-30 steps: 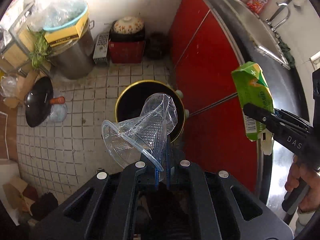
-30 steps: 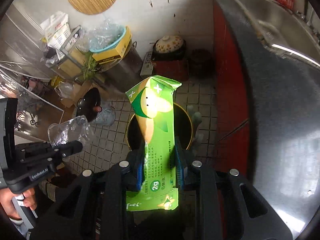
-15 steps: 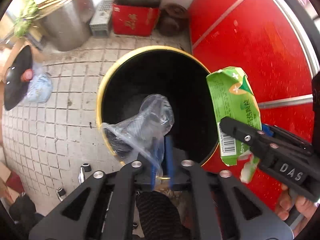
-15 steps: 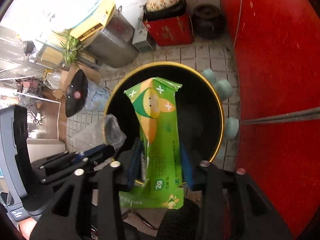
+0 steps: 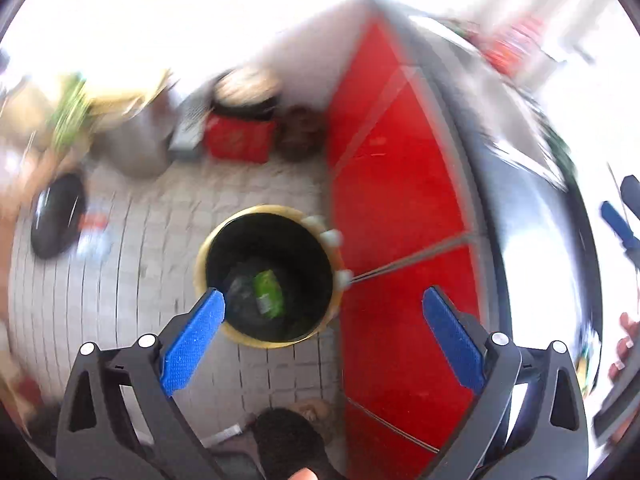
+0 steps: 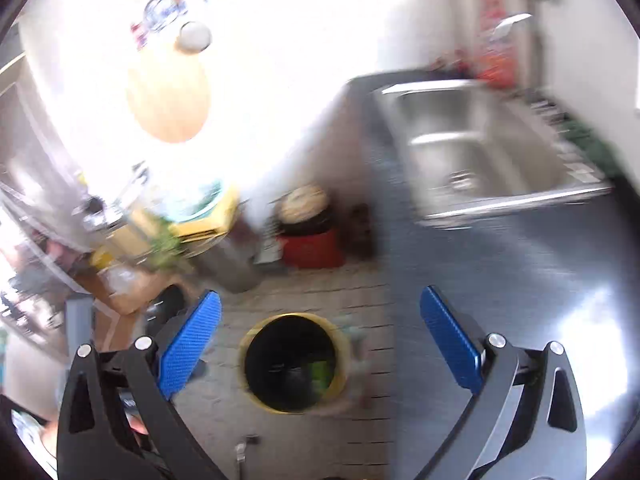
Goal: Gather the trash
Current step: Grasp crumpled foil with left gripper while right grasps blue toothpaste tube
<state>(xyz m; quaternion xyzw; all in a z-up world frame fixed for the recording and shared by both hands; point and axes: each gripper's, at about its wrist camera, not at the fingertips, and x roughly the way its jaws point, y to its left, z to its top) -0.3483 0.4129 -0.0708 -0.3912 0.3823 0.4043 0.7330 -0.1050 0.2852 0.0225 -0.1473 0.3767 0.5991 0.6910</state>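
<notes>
A black bin with a yellow rim (image 5: pixel 202 252) (image 6: pixel 244 354) stands on the tiled floor by the red cabinet. Inside it lie the green snack wrapper (image 5: pixel 269 294) (image 6: pixel 319 372) and the clear plastic cup (image 5: pixel 239 290). My left gripper (image 5: pixel 323 299) hangs above the bin, jaws opening wide, nothing between the blue pads. My right gripper (image 6: pixel 320 298) is higher, also opening, with nothing between its fingers. The right gripper's blue pad (image 5: pixel 618 224) shows at the right edge of the left wrist view. Both views are motion-blurred.
A red cabinet (image 5: pixel 400 220) with a dark steel countertop (image 6: pixel 520 280) and sink (image 6: pixel 480 148) runs along the right. A red box (image 5: pixel 240 140), a metal pot (image 5: pixel 140 148) and a black pan (image 5: pixel 56 216) crowd the far floor. A person's fingers (image 5: pixel 624 344) show at right.
Both grippers opened and let go: the cup and the green wrapper dropped into the bin. Both grippers then pulled up and away from the bin, the right one farther.
</notes>
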